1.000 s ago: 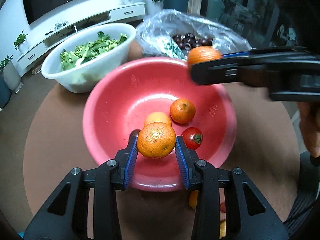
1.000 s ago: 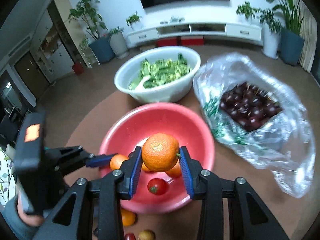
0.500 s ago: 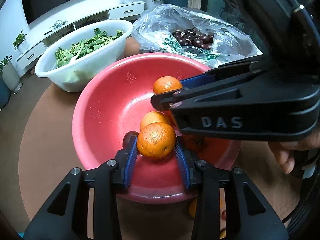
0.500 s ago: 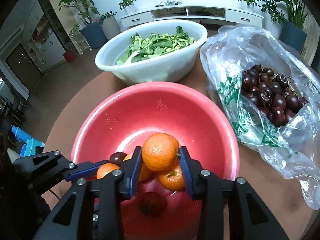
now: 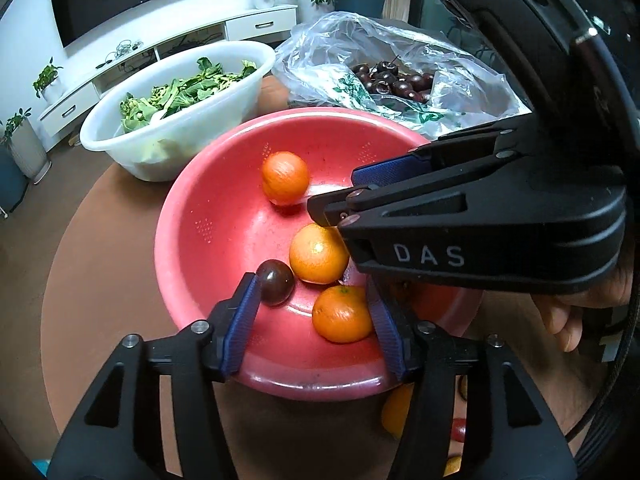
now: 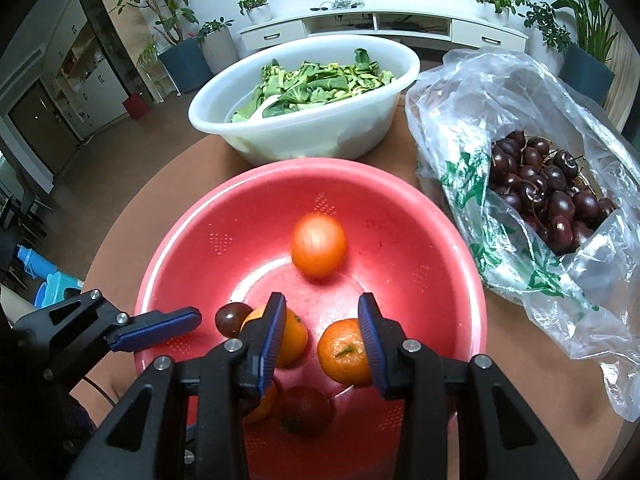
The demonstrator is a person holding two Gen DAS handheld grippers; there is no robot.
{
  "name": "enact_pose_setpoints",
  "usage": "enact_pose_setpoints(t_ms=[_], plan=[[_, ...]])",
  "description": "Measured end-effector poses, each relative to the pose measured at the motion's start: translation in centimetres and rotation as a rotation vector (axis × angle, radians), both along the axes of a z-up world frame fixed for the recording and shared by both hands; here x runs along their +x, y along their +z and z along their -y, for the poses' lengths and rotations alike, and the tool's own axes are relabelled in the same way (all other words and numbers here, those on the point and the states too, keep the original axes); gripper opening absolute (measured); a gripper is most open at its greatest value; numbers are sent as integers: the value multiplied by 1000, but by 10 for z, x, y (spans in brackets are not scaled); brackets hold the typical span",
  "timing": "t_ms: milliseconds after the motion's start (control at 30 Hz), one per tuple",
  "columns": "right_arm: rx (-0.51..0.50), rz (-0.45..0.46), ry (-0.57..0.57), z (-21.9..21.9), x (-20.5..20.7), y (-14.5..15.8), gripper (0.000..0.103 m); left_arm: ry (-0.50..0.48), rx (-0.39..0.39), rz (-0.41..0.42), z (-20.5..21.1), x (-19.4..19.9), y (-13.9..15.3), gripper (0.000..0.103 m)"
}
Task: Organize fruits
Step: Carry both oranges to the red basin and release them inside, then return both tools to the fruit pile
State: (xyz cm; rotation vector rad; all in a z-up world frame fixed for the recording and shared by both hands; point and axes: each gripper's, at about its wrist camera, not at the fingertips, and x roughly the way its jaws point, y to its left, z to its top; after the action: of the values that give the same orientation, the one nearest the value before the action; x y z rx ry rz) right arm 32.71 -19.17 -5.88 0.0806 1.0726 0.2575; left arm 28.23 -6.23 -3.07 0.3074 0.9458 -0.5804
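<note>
Far left on the counter (image 5: 100, 240), a white basin (image 5: 168, 148) full of leafy greens is parked, touching nothing else. Just right of it, the red bowl (image 5: 208, 216) is where the fruit is gathered. The left gripper (image 5: 310, 292) is held over its near rim. Its jaws have just been opening and now stand wide, so nothing is gripped. A loose orange (image 5: 342, 314) is left lying in the bowl between them, close by the right pad, with a dark tomato (image 5: 275, 282) by the left fingertip and a second orange (image 5: 319, 254) just beyond. The right gripper (image 6: 322, 302) is also seen parted and empty, and a blurred orange (image 6: 319, 246) is spotted past its tips on the bowl floor. Far right, cherries are kept in a clear plastic bag (image 6: 520, 92)
</note>
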Motion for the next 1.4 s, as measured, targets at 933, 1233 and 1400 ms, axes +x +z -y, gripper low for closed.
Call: enact_pose_setpoints(t_ms=[933, 1233, 1400], plan=[[190, 136, -59, 20, -218, 33, 63, 139, -122, -10, -97, -158, 13, 88], [112, 56, 17, -46, -256, -8, 57, 210, -151, 22, -117, -230, 0, 100], [80, 37, 5, -58, -250, -14, 48, 264, -187, 40, -131, -245, 1, 101]])
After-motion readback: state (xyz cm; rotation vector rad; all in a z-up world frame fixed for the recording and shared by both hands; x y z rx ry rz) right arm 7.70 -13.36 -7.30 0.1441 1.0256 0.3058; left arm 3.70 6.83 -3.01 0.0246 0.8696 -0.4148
